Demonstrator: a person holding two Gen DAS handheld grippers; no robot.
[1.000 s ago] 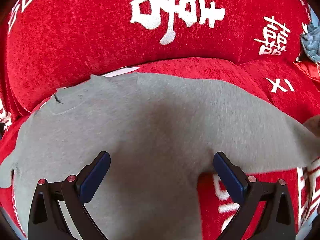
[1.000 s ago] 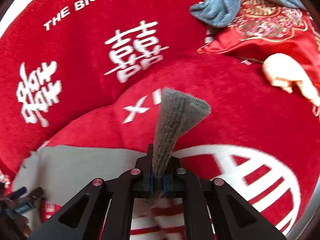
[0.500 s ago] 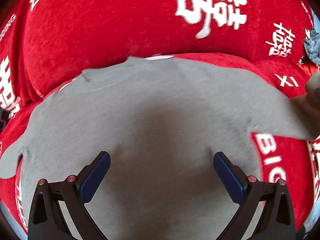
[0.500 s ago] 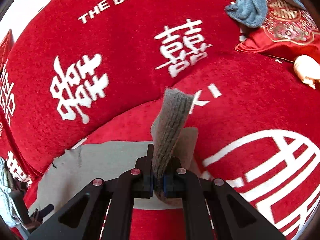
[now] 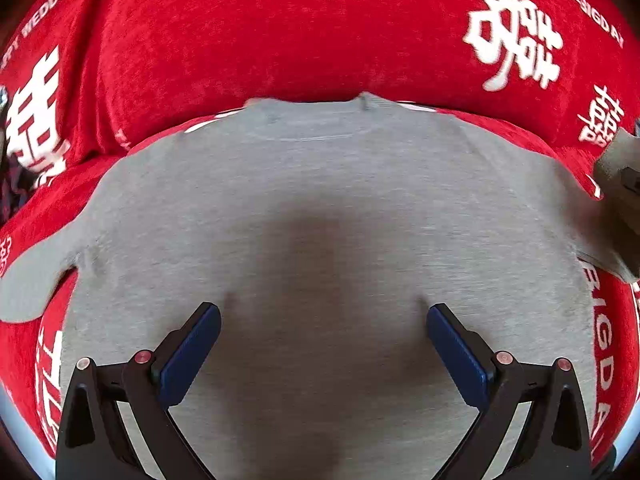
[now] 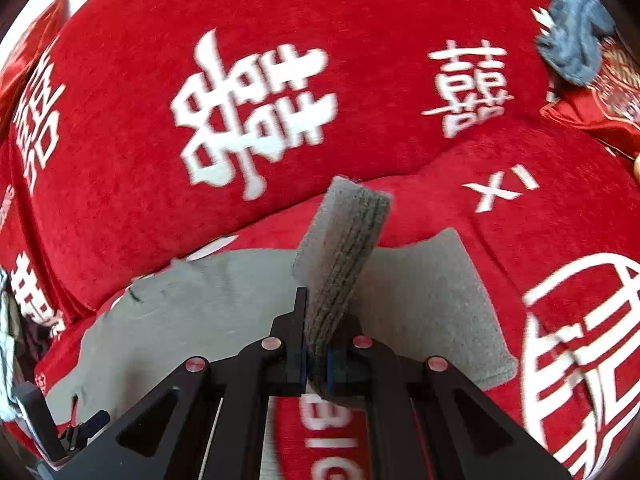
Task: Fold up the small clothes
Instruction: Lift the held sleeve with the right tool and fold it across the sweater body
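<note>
A small grey sweater (image 5: 320, 208) lies spread flat on the red sofa seat, neckline toward the backrest. My left gripper (image 5: 323, 332) is open over the sweater's lower middle, its blue pads close above the cloth. My right gripper (image 6: 317, 364) is shut on the ribbed cuff of the sweater's sleeve (image 6: 340, 248), which stands up between the fingers. The sleeve's upper part (image 6: 432, 300) lies folded toward the sweater body (image 6: 200, 312). The lifted sleeve shows at the right edge of the left wrist view (image 5: 618, 192).
The red sofa backrest (image 5: 280, 32) with white characters rises right behind the sweater. A blue-grey cloth (image 6: 576, 40) lies on a red embroidered cushion (image 6: 600, 116) at the far right. The left gripper's black body (image 6: 44, 420) shows at the lower left of the right wrist view.
My right gripper has carried the sleeve cuff leftward, over toward the sweater body. My left gripper has moved left over the sweater and stays open.
</note>
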